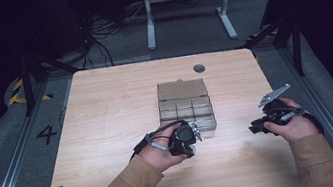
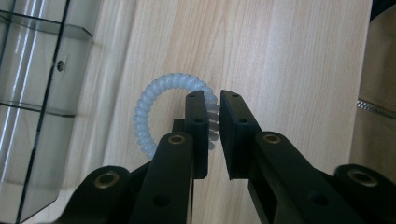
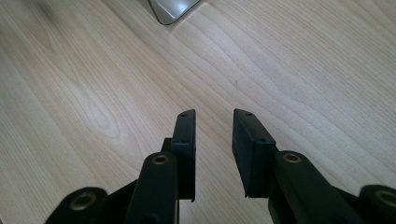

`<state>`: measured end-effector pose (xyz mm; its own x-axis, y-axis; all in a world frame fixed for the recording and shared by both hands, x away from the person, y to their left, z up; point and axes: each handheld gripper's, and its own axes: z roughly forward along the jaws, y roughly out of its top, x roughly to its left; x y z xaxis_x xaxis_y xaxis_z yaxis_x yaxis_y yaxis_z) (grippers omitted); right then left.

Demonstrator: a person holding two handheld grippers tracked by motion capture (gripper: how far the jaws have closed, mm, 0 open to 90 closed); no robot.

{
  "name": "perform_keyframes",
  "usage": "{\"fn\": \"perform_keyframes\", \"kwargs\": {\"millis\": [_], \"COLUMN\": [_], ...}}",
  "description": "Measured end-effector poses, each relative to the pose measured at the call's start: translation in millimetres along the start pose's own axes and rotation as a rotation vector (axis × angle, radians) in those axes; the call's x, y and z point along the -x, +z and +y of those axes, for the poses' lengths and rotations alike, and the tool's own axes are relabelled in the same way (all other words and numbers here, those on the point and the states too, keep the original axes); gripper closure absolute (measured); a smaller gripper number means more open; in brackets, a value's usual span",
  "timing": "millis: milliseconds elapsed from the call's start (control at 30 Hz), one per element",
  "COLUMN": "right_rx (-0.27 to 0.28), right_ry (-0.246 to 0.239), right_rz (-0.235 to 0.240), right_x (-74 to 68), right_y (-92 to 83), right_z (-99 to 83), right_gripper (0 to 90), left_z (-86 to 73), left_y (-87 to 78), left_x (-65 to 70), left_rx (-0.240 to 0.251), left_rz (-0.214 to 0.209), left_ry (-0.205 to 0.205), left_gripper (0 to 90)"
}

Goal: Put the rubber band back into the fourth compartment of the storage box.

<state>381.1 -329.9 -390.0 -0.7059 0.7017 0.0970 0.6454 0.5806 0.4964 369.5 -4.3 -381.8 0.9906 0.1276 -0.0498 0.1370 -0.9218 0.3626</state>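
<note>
The left hand-held gripper is closed on a pale coil band, pinching one side of the loop; the rest of the loop hangs free to the side of the jaws, above the desk. In the high view this hand-held gripper sits at the near edge of the clear box, which stands mid-desk with its lid open. The right hand-held gripper is open and empty, near the right edge of the desk.

Likely step: transfer the band into a compartment. Keep the pinch firm. Centre the loop over one compartment, clear of the dividers, lower it inside, then release.
</note>
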Motion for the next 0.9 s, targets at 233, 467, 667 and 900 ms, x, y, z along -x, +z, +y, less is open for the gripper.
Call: {"fn": "perform_keyframes", "kwargs": {"millis": [233, 467, 667, 900], "right_rx": [-0.003, -0.003, -0.009, -0.009], "right_ry": [0.002, -0.001, -0.007, -0.005], "right_rz": [0.001, -0.004, -0.006, -0.007], "right_x": [0.2, -0.7, -1.7, -1.7], "right_y": [1.1, 1.5, 2.9, 2.5], "right_z": [-0.4, -0.6, -0.3, -0.6], "right_gripper": [71.4, 71.5, 71.7, 71.9], "left_z": [-4.8, -11.6, -17.7, -23.4], "left_y": [-16.5, -25.4, -34.0, -41.5], "left_x": [-1.9, -1.6, -5.8, -10.2], "left_rx": [0.046, 0.075, 0.115, 0.144], "left_rz": [-0.006, 0.0, 0.017, 0.029], "left_ry": [-0.017, -0.041, -0.069, -0.081], "left_gripper": [82.4, 82.4, 82.4, 82.4]}}
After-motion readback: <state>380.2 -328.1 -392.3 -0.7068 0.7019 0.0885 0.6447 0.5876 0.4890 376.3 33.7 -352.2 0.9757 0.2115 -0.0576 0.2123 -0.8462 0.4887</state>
